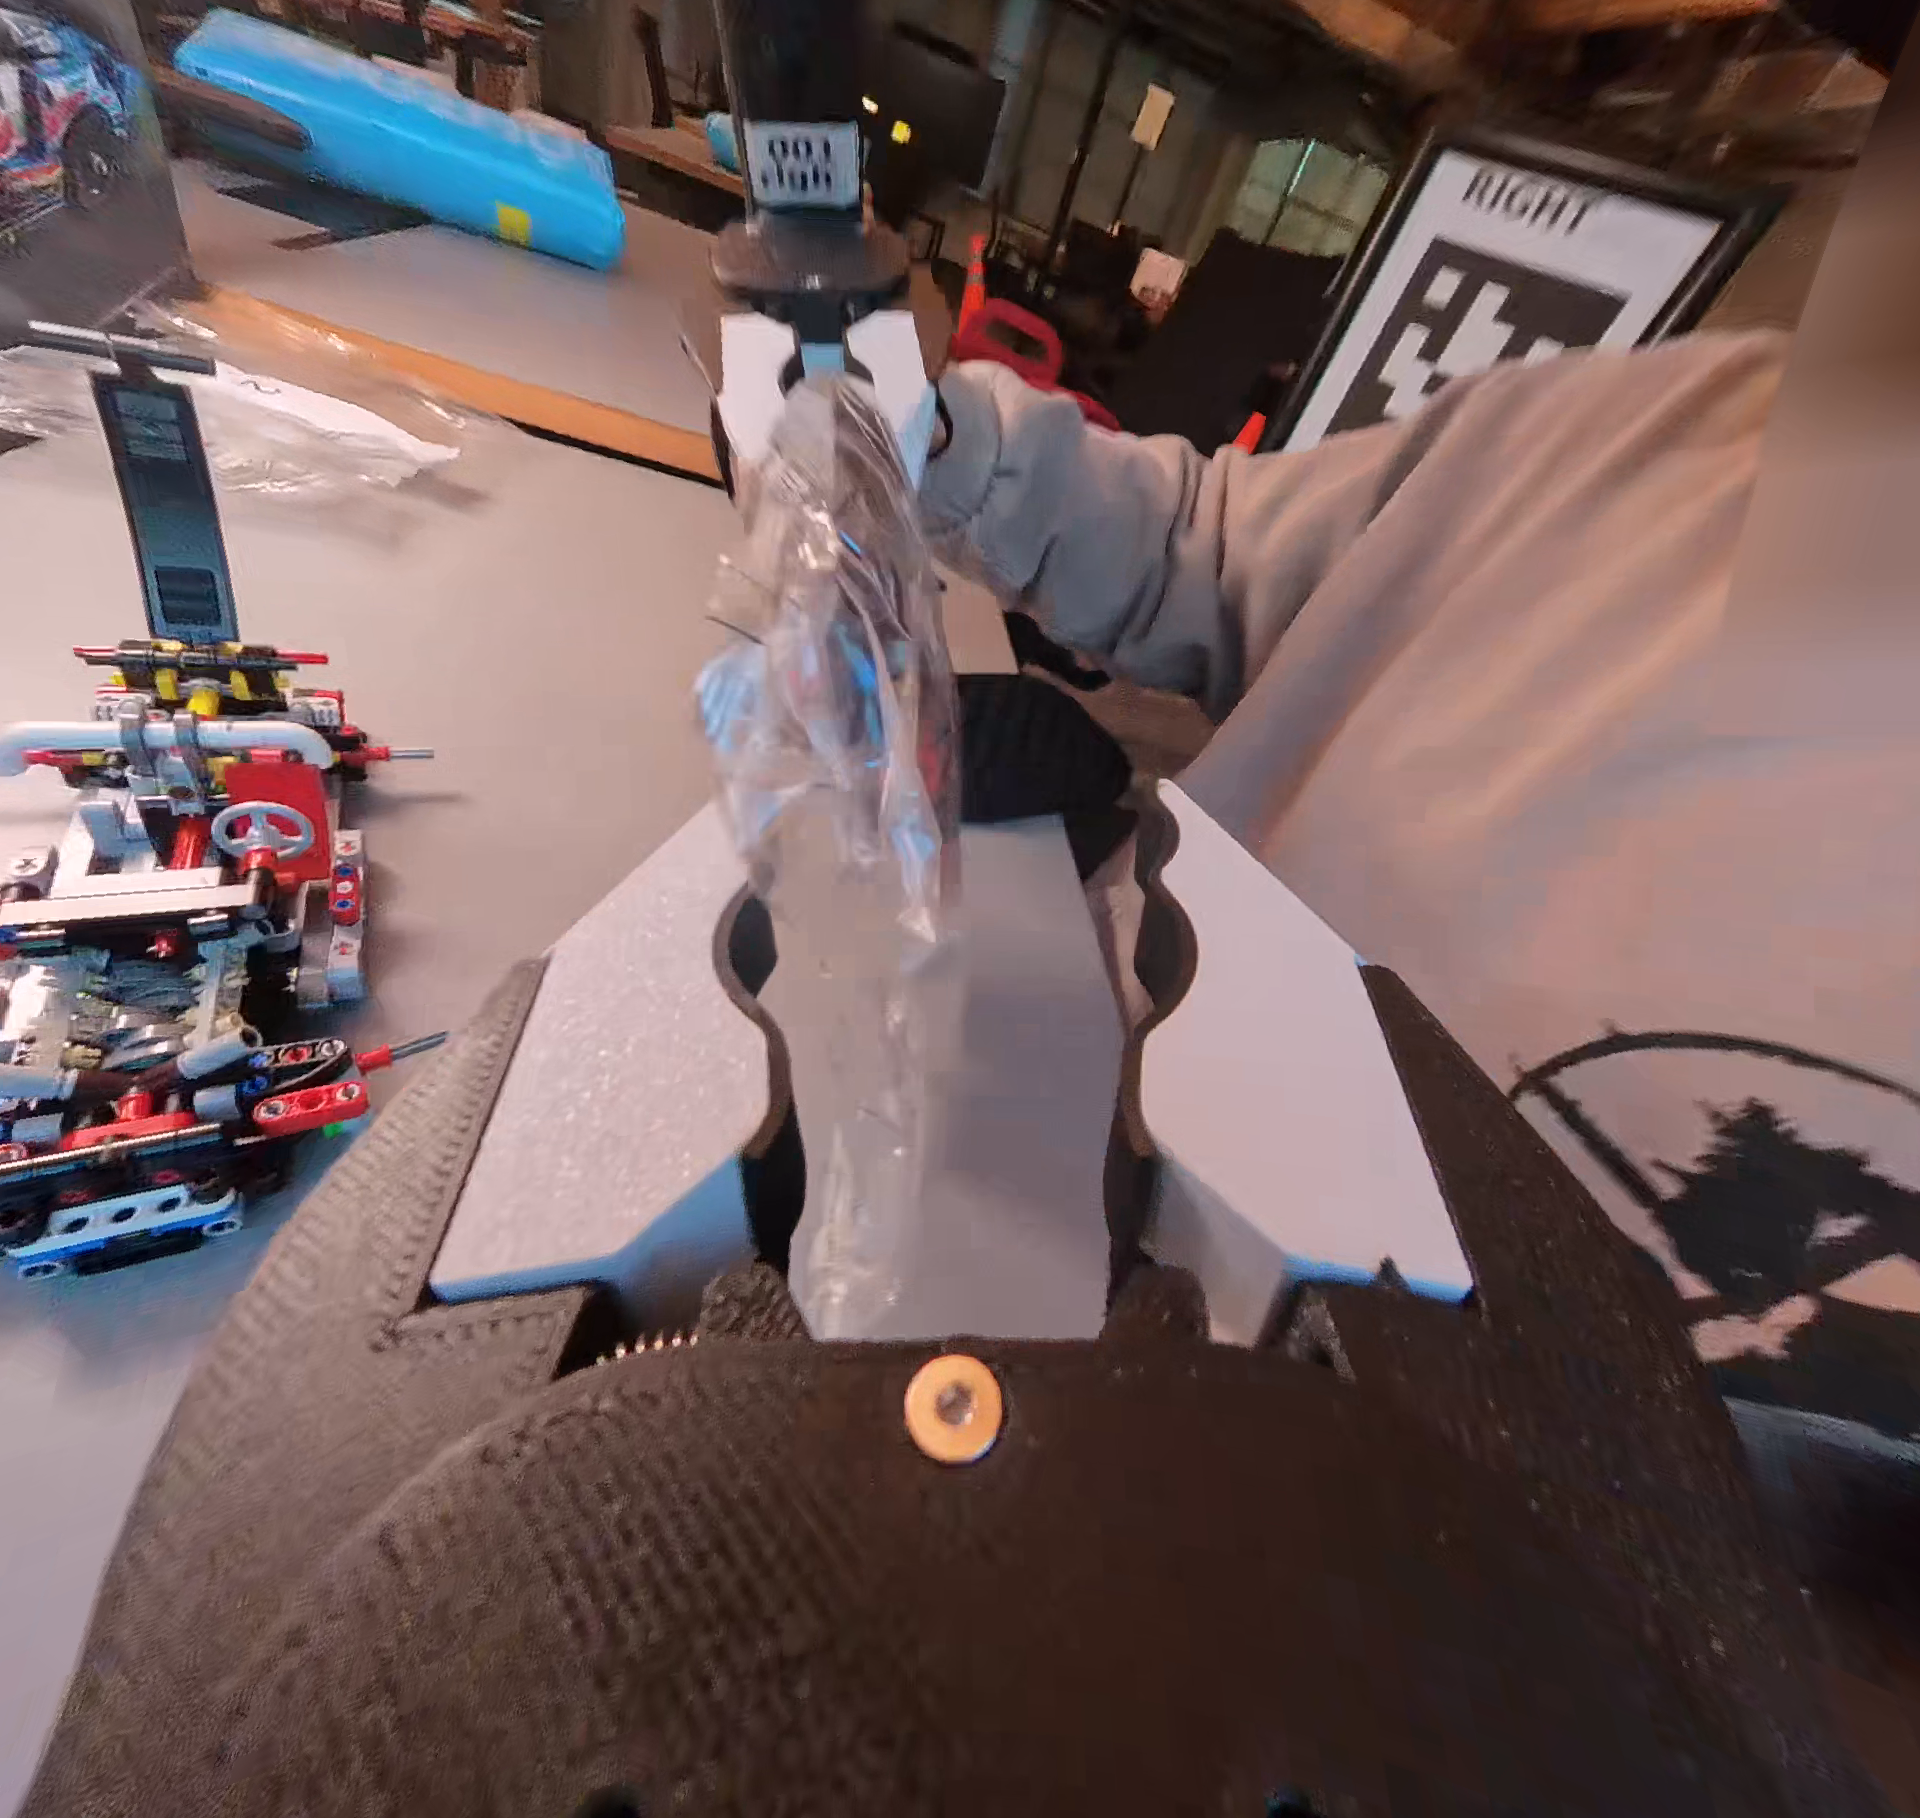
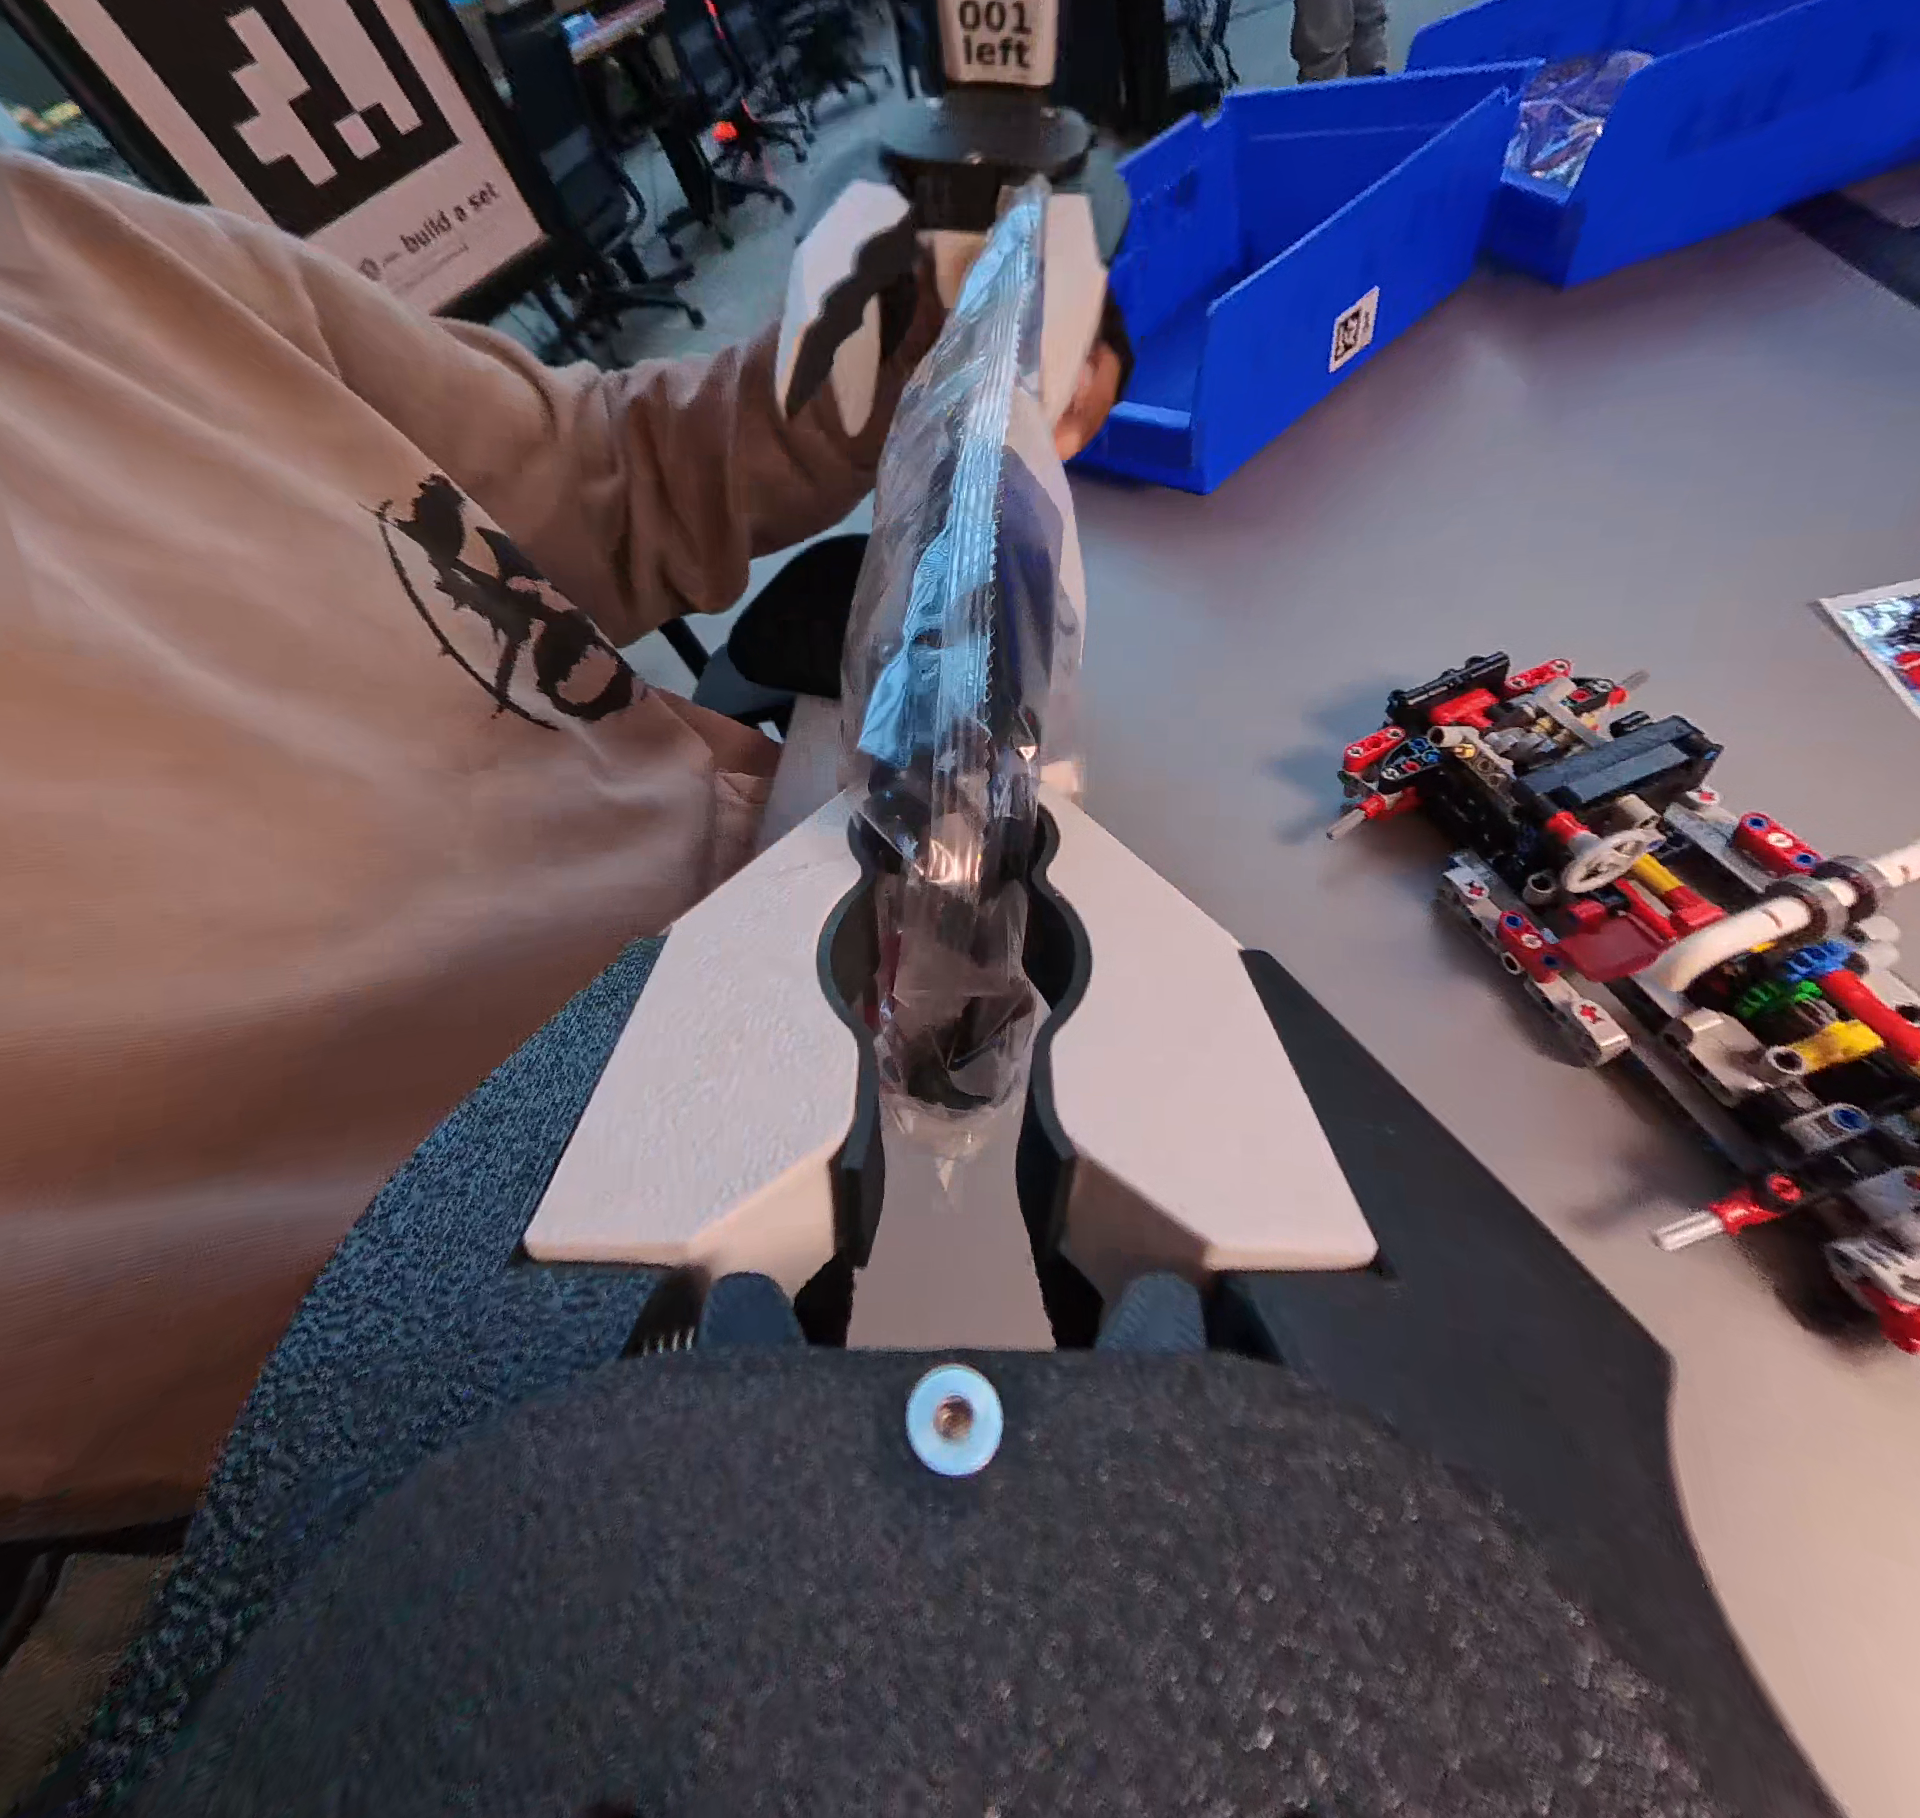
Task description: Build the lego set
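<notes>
While both claws grip it, the plastic bag (image 2: 961,688) hangs stretched.

My left wrist view looks forward along its fingers from close above the grey table (image 1: 540,563), facing my other gripper at upper centre. My right wrist view faces back the opposite way. Both share the clear plastic bag of dark parts (image 1: 842,688) (image 2: 966,708) at centre and the partly built red, grey and black brick car chassis (image 1: 177,947) (image 2: 1662,927).
</notes>
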A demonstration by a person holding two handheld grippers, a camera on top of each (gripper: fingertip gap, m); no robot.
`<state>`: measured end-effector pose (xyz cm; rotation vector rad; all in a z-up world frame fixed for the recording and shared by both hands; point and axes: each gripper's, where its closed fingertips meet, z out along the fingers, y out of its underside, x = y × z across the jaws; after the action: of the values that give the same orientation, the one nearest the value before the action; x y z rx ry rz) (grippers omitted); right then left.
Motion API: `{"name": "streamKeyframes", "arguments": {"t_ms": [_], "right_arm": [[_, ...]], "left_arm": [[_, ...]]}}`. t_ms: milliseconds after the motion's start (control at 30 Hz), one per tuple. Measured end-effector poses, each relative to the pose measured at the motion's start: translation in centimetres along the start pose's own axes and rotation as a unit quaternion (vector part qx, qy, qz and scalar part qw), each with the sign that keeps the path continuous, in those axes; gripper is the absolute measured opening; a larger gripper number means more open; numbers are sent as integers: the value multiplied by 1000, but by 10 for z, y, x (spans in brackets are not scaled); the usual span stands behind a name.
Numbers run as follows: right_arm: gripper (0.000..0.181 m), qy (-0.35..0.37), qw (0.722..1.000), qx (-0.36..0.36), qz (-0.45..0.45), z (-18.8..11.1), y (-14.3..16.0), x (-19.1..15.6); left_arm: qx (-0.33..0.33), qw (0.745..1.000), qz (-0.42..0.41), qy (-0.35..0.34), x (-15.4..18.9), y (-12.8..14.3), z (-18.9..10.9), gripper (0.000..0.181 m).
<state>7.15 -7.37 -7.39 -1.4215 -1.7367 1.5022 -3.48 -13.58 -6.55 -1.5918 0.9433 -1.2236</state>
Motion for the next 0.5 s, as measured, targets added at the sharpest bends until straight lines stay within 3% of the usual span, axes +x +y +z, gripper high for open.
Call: {"name": "streamKeyframes", "arguments": {"t_ms": [33, 100, 167, 300, 500], "right_arm": [[20, 13, 1000, -14, -10, 3, 2, 5], [21, 46, 996, -56, -43, 9, 9, 13], [22, 66, 991, -85, -82, 14, 16, 12], [32, 62, 990, -74, -105, 12, 20, -2], [14, 86, 986, -4, -141, 0, 9, -11]], "left_arm": [[-7, 999, 25, -20, -4, 11, 5, 60], [-23, 993, 69, -91, -24, 28, 6, 11], [-19, 993, 70, -96, -23, 38, 4, 5], [-27, 984, 125, -122, -17, 52, -1, 4], [-32, 978, 145, -148, -20, 54, -7, 2]]}}
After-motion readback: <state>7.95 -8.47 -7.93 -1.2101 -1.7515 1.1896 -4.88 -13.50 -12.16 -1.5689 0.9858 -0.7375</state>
